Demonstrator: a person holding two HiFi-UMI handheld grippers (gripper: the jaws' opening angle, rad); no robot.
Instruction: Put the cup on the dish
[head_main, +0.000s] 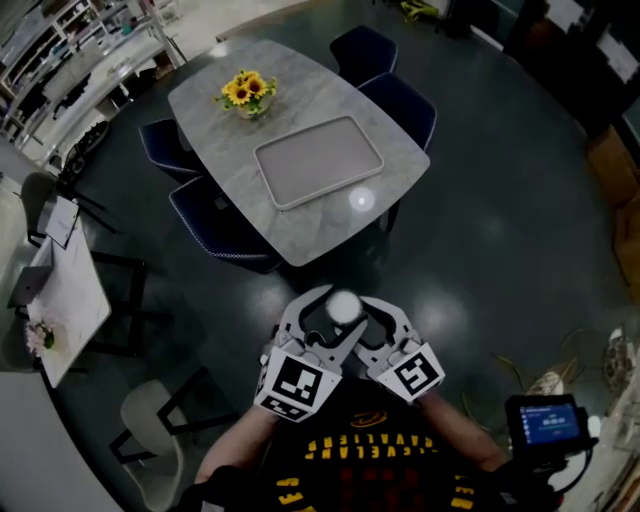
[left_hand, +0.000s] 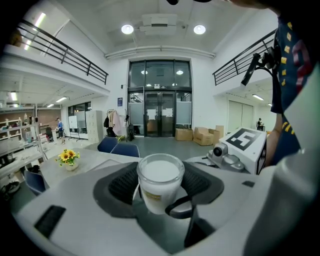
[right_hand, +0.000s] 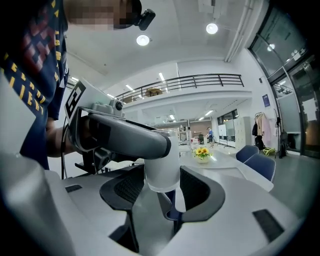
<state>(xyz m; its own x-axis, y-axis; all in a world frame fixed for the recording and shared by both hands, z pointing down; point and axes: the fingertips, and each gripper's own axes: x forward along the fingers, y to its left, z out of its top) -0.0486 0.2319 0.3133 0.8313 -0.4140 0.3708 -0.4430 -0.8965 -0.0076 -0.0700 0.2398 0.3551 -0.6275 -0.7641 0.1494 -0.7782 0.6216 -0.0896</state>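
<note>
head view: a person holds the left gripper and right gripper close against the chest, both meeting round one small white cup above the dark floor. the cup stands upright, long axis vertical, its round mouth facing up at the camera. it is well apart from the grey table, where the rectangular dish lies flat and bare near the table's near end, a vase of yellow flowers beyond it and navy chairs drawn up at the sides.

left gripper view: the jaws are closed on the cup, a black ribbed pad against each side of its wall, the rim and white inside showing on top. the right gripper's marker cube sits just beside it.

right gripper view: these jaws also clamp the cup, gripping its lower half between their pads, while one grey jaw of the left gripper crosses in front of the cup's upper part. the table and flowers show small in the background.
</note>
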